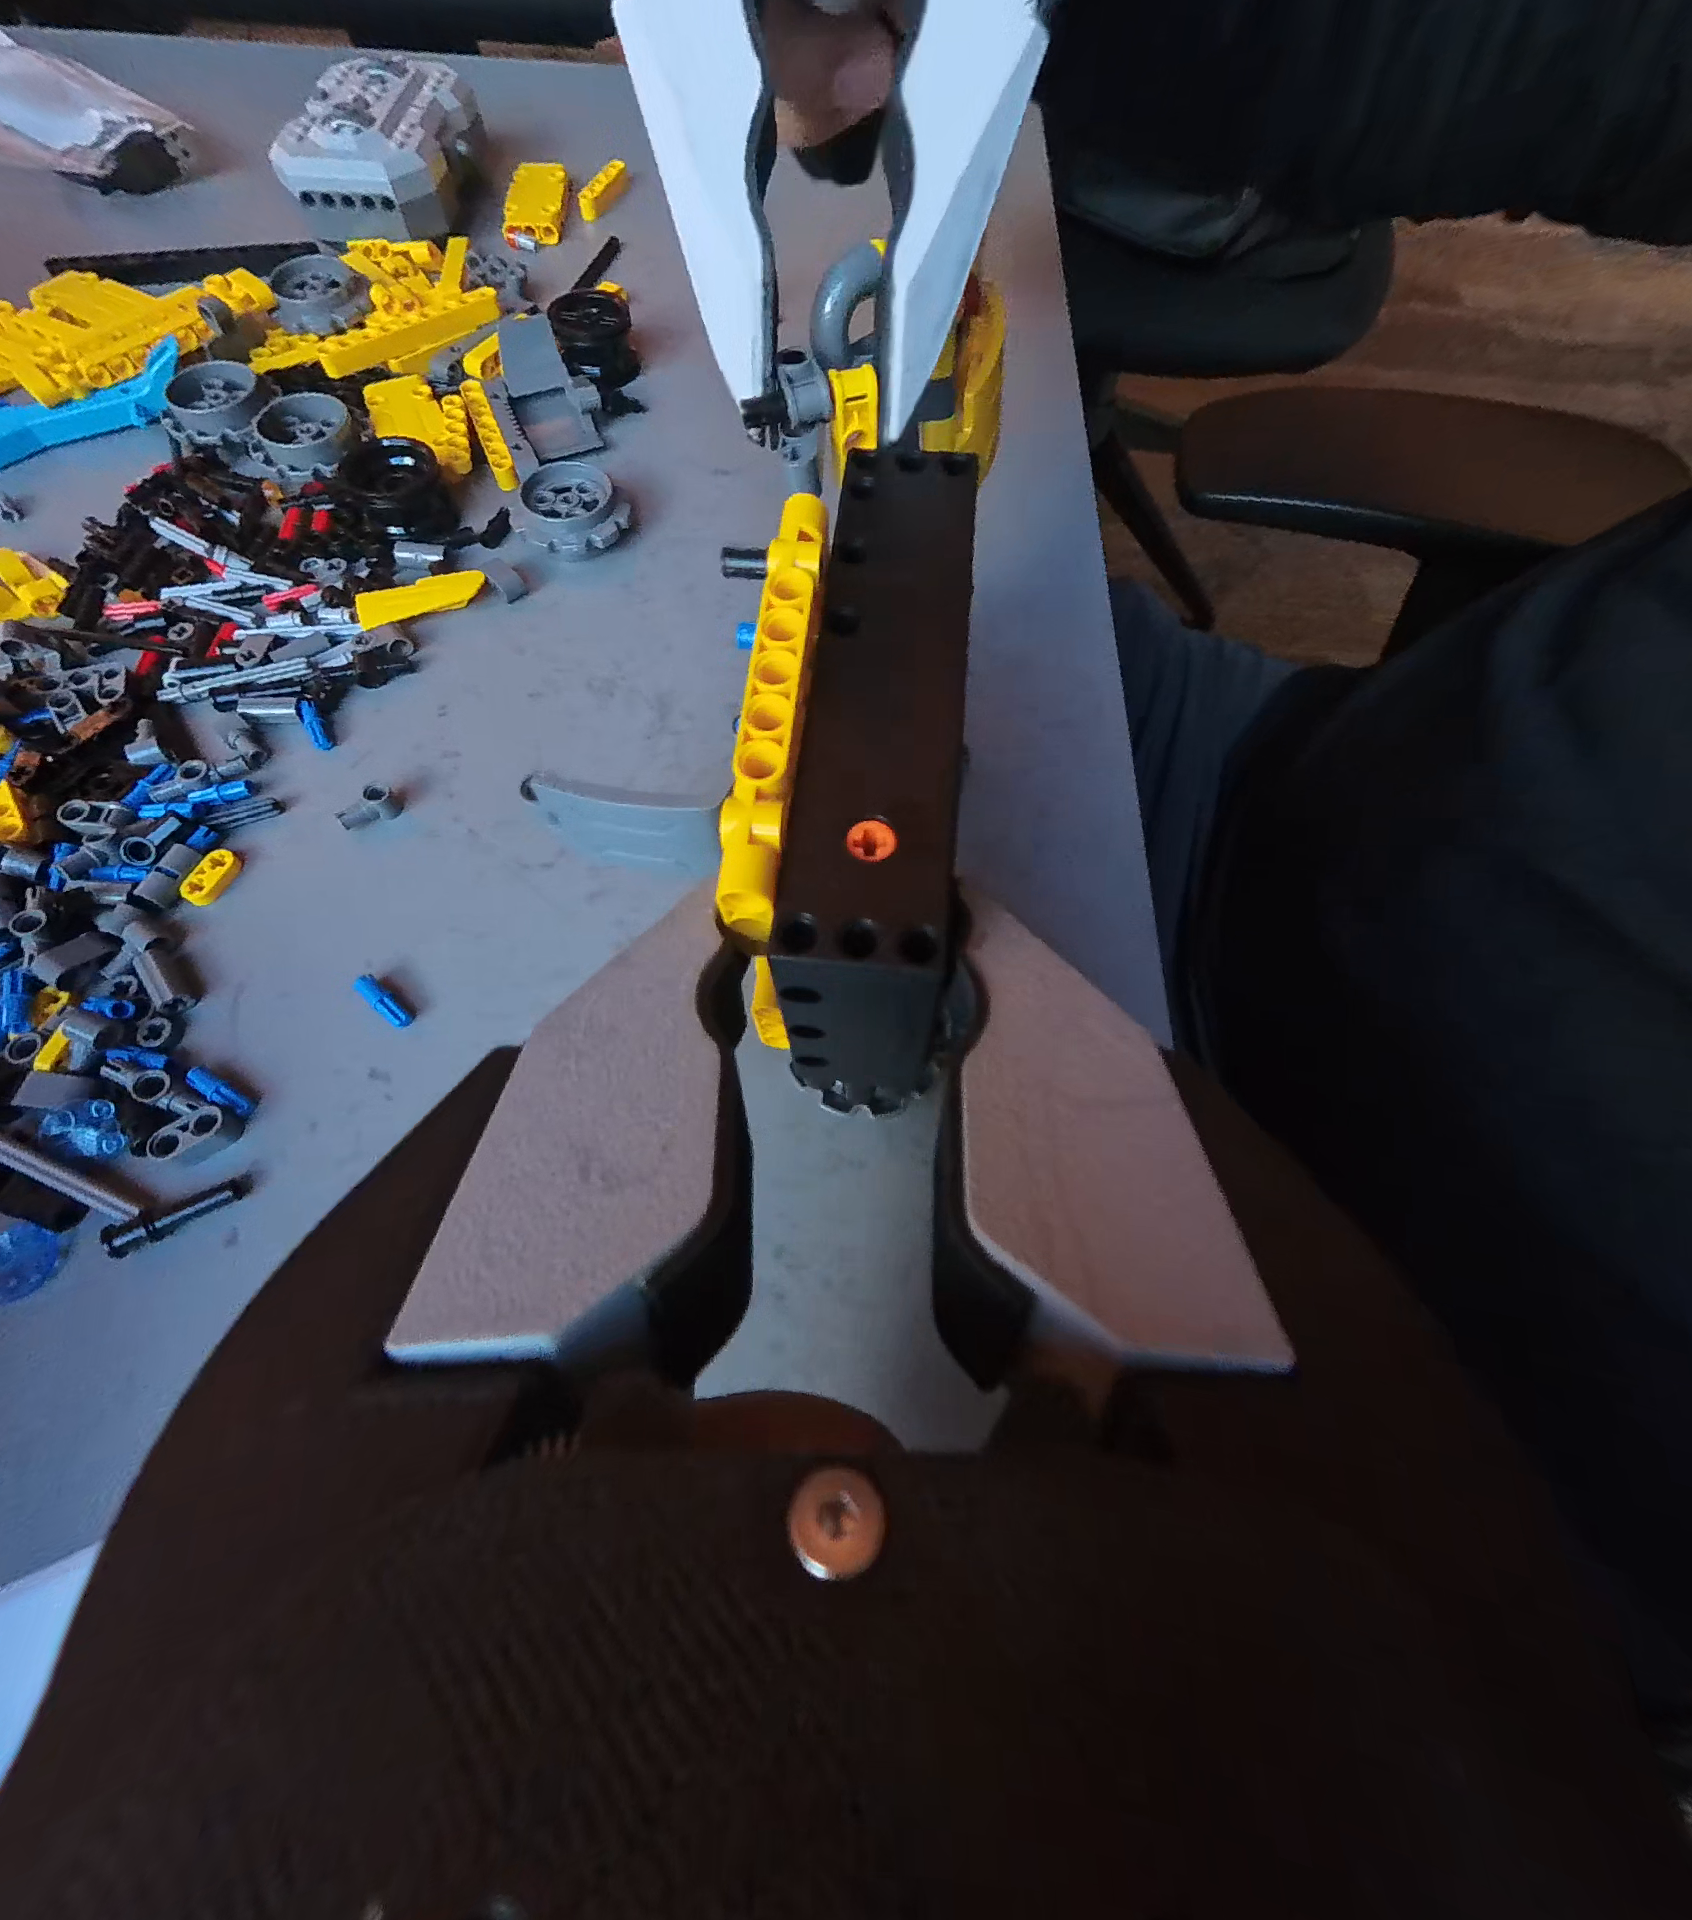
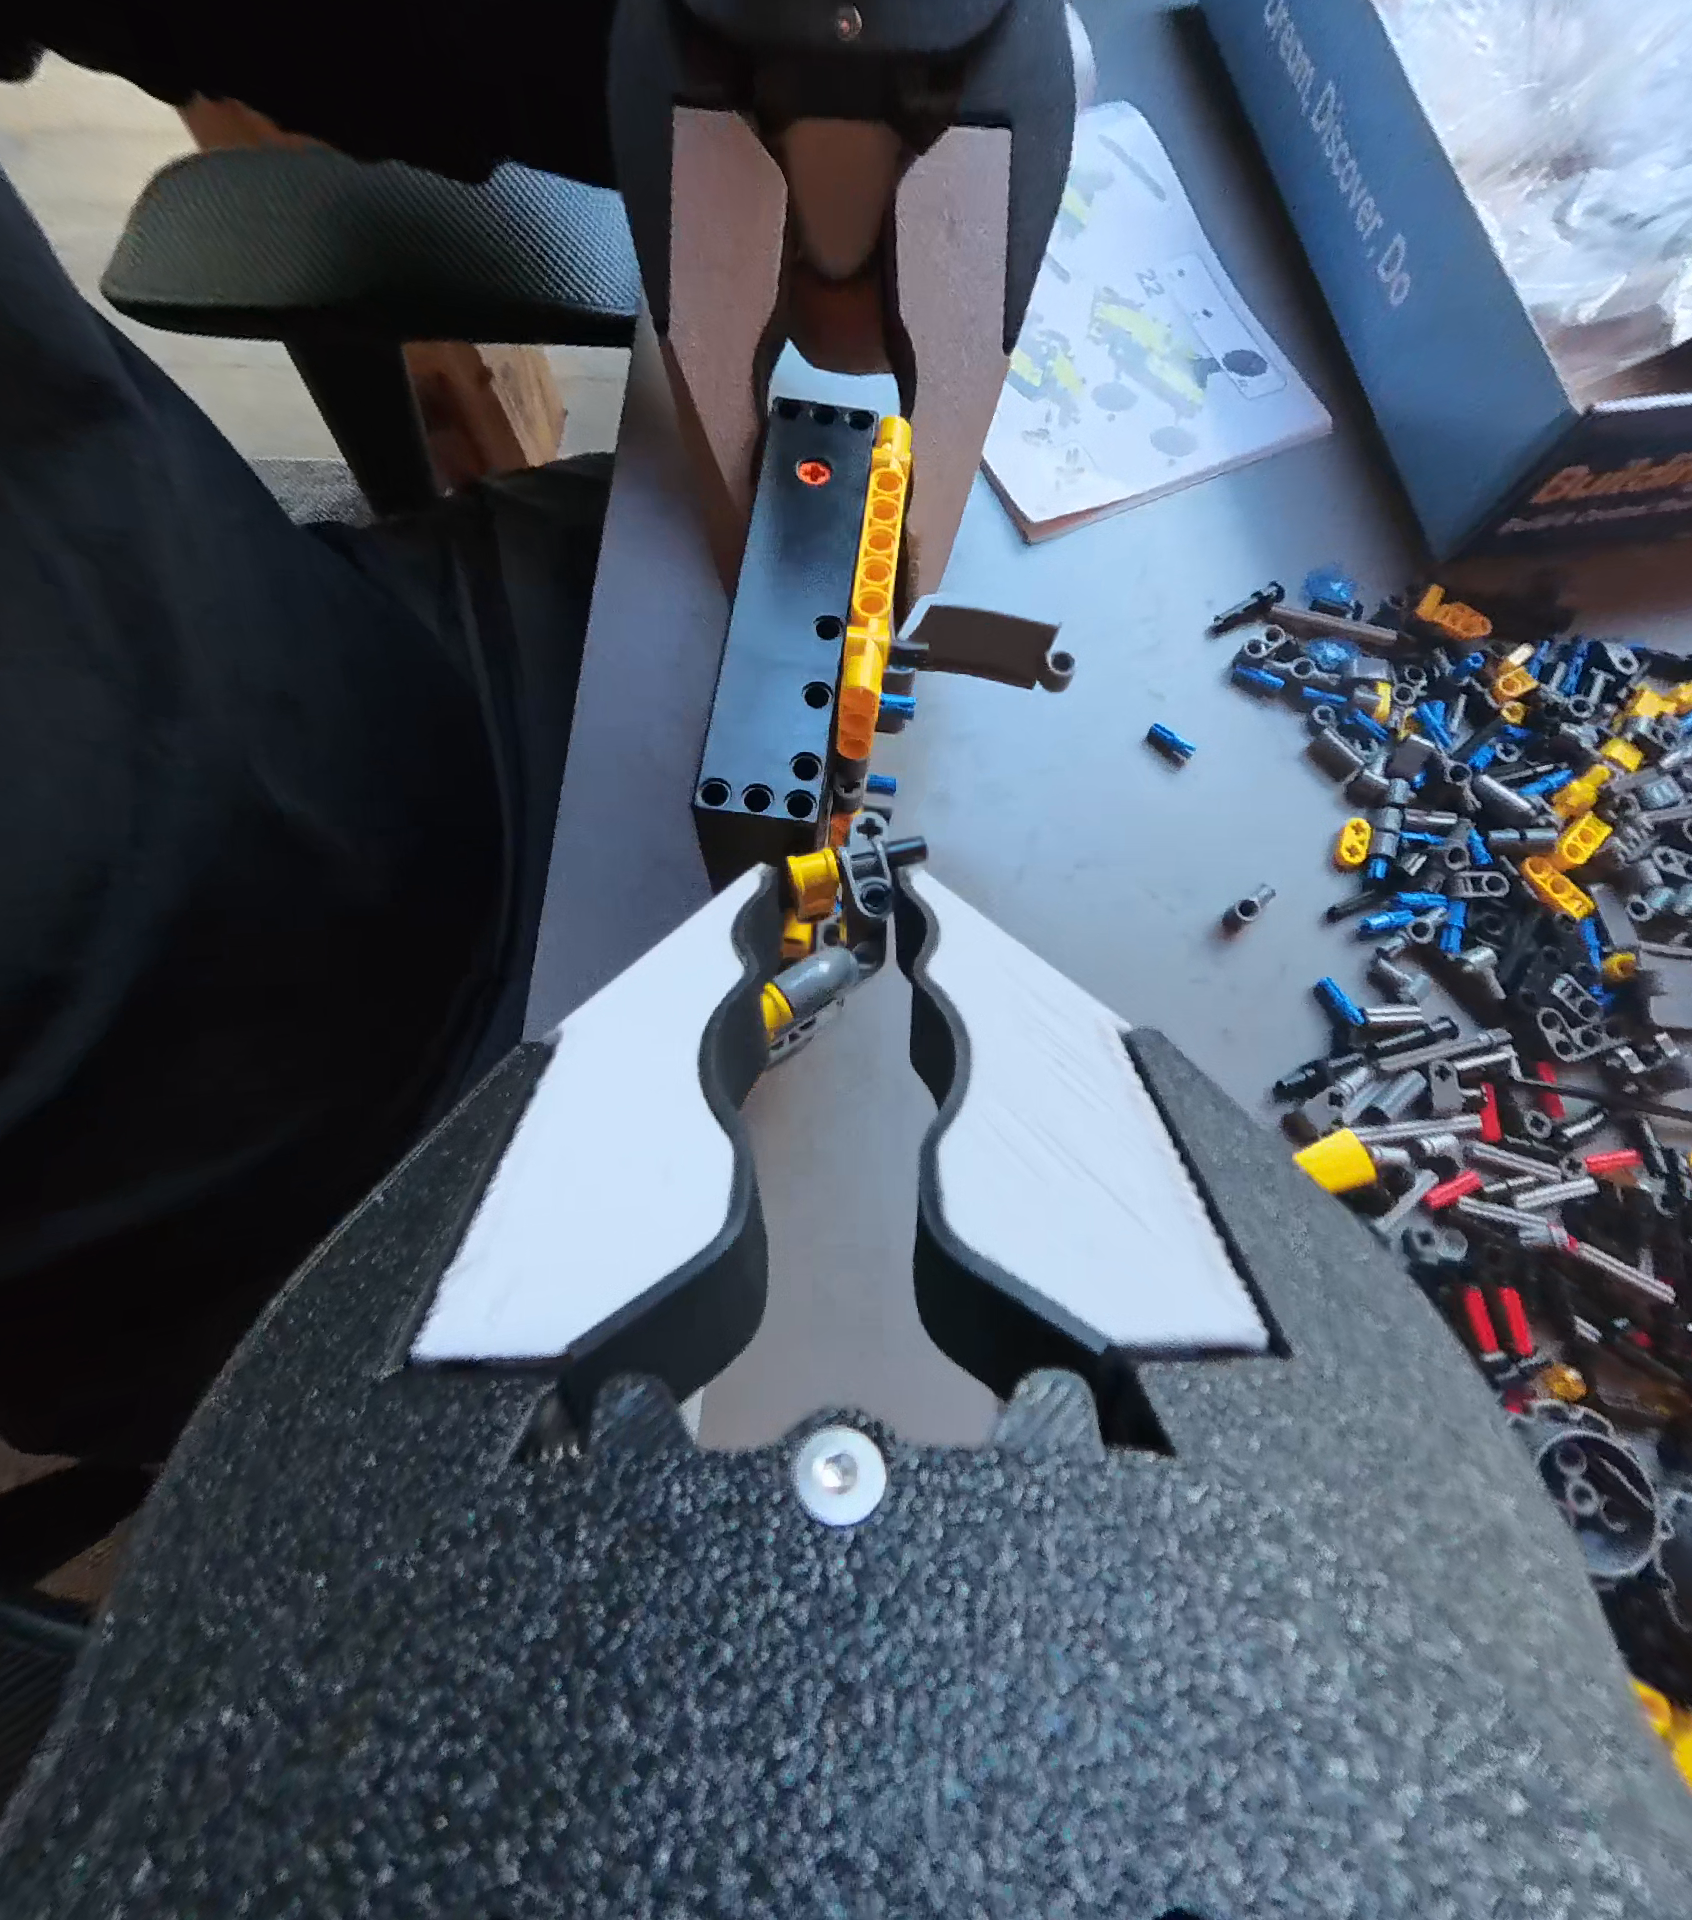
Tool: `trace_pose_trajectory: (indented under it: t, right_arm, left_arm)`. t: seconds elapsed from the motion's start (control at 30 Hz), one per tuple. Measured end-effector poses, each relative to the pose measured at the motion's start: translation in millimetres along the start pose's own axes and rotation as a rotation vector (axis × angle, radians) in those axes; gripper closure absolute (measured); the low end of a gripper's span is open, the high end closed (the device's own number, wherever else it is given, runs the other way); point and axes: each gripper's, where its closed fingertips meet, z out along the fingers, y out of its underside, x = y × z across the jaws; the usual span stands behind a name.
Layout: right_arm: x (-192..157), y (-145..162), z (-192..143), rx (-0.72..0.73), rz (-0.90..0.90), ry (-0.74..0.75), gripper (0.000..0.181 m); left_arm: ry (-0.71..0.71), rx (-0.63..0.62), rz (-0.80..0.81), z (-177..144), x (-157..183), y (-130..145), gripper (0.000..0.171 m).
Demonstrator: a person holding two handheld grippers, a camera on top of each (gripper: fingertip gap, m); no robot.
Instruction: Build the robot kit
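Observation:
A long black block assembly (image 1: 883, 707) with a yellow holed beam (image 1: 769, 686) along one side is held above the grey table's edge (image 1: 1039, 623). My left gripper (image 1: 847, 935) is shut on its near end. My right gripper (image 1: 826, 410), with white fingers, reaches in from the top and is shut on the grey and yellow connector parts at the far end. In the right wrist view, the right gripper (image 2: 837, 894) clamps those small connectors. The assembly (image 2: 790, 623) runs away from it to the left gripper (image 2: 834, 416) at the top.
A pile of loose yellow, black, grey and blue parts (image 1: 146, 727) (image 2: 1548, 935) covers the table. A grey curved panel (image 1: 624, 821) lies beside the assembly. A booklet (image 2: 1133, 343) and a dark box (image 2: 1393, 260) lie further off. A black chair (image 1: 1393, 468) and a person's dark clothing are past the table edge. The gap from one gripper's tips to the other's is roughly 9 cm.

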Motion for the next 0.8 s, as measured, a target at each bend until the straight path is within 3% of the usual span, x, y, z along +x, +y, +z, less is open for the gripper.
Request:
trace_pose_trajectory:
  t: [0.2, 0.37, 0.67, 0.8]
  right_arm:
    - [7, 0, 2, -0.018, 0.098, 0.140, 0.162]
    - [15, 0, 2, 0.016, 0.306, 0.336, 0.162]
    - [7, -2, 1, -0.011, 0.292, 0.533, 0.160]
    - [3, -1, 1, -0.114, 0.099, 0.462, 0.159]
  left_arm:
    - [-0.039, 0.011, -0.069, -2, -4, 1, 0.139]
    - [-0.073, 0.042, -0.110, -3, -7, 1, 0.139]
    - [-0.119, 0.044, -0.043, -4, -1, 2, 0.139]
    - [-0.096, 0.060, 0.001, -4, 0, 1, 0.139]
